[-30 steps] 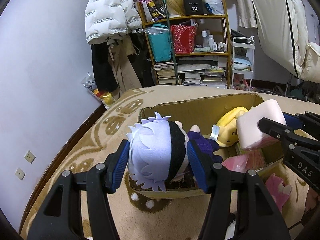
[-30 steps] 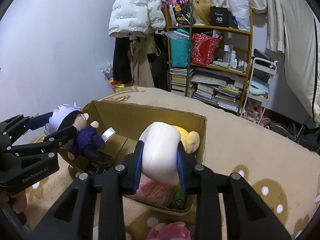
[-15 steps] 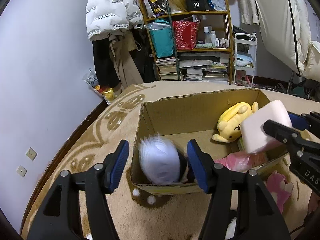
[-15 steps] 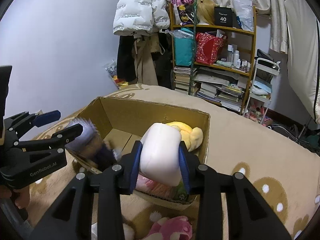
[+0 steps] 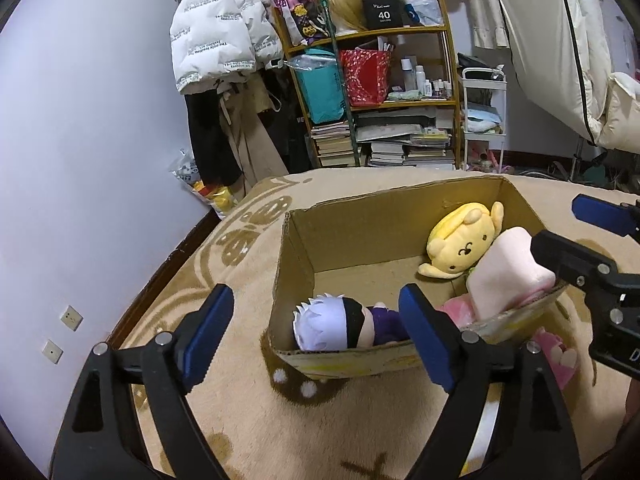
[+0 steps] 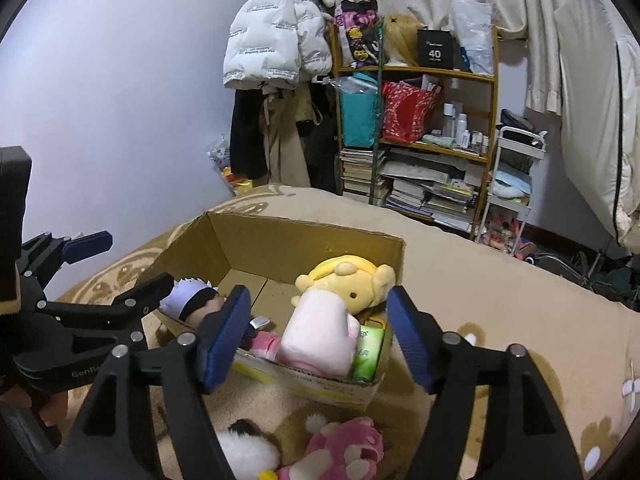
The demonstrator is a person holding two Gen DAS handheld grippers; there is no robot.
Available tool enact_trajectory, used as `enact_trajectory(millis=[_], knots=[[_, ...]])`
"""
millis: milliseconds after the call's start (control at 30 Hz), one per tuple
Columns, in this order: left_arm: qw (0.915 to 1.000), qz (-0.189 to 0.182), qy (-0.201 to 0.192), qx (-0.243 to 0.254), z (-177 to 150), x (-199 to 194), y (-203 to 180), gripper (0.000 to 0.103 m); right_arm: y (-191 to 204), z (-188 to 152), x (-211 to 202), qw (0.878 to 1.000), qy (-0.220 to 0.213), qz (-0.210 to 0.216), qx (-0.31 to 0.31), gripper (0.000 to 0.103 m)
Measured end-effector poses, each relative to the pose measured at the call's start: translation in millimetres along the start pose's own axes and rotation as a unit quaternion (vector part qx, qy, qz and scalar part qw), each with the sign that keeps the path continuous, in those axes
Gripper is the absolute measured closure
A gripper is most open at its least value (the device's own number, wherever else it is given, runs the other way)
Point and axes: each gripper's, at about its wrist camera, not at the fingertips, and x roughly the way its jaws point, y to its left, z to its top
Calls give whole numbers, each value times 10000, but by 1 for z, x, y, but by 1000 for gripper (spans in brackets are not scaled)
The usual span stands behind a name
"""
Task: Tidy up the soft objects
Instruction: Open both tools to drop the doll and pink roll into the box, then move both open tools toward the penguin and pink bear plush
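Note:
An open cardboard box (image 5: 360,216) (image 6: 304,240) stands on the beige rug. A white-haired doll (image 5: 332,326) (image 6: 192,298) lies in its near left corner. My left gripper (image 5: 316,332) (image 6: 120,264) hovers over that corner, its jaws opening and clear of the doll. A pale pink plush cushion (image 5: 508,268) (image 6: 316,332) leans against a yellow dog plush (image 5: 464,246) (image 6: 352,280) at the box's right end. My right gripper (image 6: 318,320) (image 5: 580,236) is above the cushion, its jaws opening, pads not touching it.
A pink bear plush (image 6: 344,448) and a white plush (image 6: 244,456) lie on the rug in front of the box. A green packet (image 6: 368,352) sits in the box's near right corner. A crowded shelf (image 6: 416,140) and hanging coats (image 6: 276,48) stand by the far wall.
The left jaws spread and the doll dropped from them into the box. The right jaws let go of the pink cushion, which now rests in the box, and pulled back a little.

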Motion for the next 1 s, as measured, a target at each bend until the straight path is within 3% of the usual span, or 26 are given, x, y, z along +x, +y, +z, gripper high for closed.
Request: enact_trajectory(millis=[233,500,1000], knots=[[9999,-65,16,-125,-5,-22,5,12,5,-3,-25,9999,-65,-109,35,0],[9991,-238,192,-278,-16,-47,12,1,8,-10,-50,9998,62,-185,71,0],[9966,-455,618,-312,-35,-67,5,1,-12,-29,-81,9980,277,-229,517,0]])
